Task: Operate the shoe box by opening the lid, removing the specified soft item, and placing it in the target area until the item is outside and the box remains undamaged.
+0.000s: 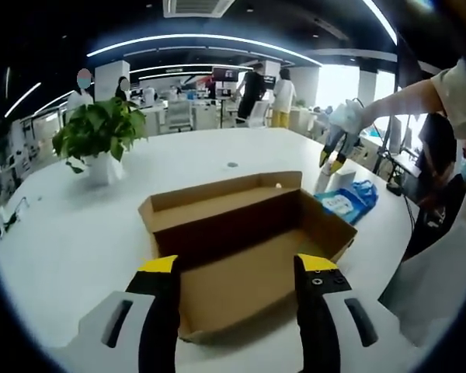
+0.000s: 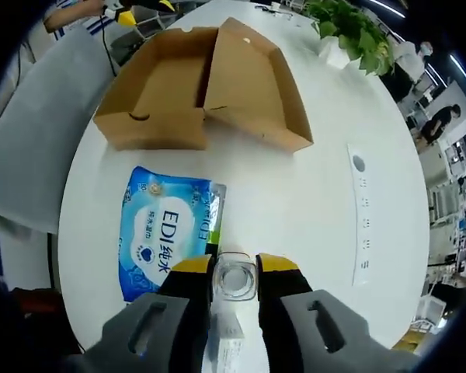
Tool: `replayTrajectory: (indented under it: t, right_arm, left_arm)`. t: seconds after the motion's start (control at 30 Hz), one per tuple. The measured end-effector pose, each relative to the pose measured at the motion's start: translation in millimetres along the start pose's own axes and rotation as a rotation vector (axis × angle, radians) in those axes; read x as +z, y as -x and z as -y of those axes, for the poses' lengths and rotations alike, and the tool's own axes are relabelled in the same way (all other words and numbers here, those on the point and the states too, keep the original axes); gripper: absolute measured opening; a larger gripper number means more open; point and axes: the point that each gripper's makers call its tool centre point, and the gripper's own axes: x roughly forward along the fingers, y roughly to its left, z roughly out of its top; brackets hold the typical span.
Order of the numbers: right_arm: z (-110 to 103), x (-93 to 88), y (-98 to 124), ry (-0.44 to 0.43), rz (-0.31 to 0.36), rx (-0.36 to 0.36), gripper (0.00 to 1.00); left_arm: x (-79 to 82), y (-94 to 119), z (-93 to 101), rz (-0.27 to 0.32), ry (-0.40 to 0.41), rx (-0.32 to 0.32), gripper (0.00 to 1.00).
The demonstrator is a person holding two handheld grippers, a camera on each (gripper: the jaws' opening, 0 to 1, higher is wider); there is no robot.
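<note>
The brown cardboard shoe box (image 1: 241,233) lies open and empty on the white table, its lid (image 1: 217,198) folded back; it also lies at the top of the right gripper view (image 2: 202,85). A blue soft pack of wet wipes (image 2: 167,233) lies flat on the table outside the box, to its right (image 1: 348,200). My left gripper (image 1: 238,268) is open in front of the box's near edge, holding nothing. My right gripper (image 2: 234,266) points down beside the pack with its jaws a narrow gap apart. It hovers (image 1: 332,161) just above a small white container with a clear top (image 2: 237,281).
A potted plant (image 1: 101,132) stands on the table beyond the box. A row of flush sockets (image 2: 363,225) is set into the tabletop right of the pack. A person's sleeve (image 1: 443,93) reaches in from the right. Other people stand at desks far behind.
</note>
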Motion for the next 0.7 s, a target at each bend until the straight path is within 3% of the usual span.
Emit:
replayTrajectory:
  t: [0.43, 0.7]
  right_arm:
    - [4.7, -4.5, 1.6, -0.034, -0.008, -0.027, 0.21]
    - [3.8, -4.5, 4.6, -0.068, -0.001, -0.030, 0.25]
  left_arm:
    - [0.1, -0.5, -4.1, -0.002, -0.002, 0.011, 0.60]
    - [-12.4, 5.6, -21.5, -0.029, 0.026, 0.065, 0.57]
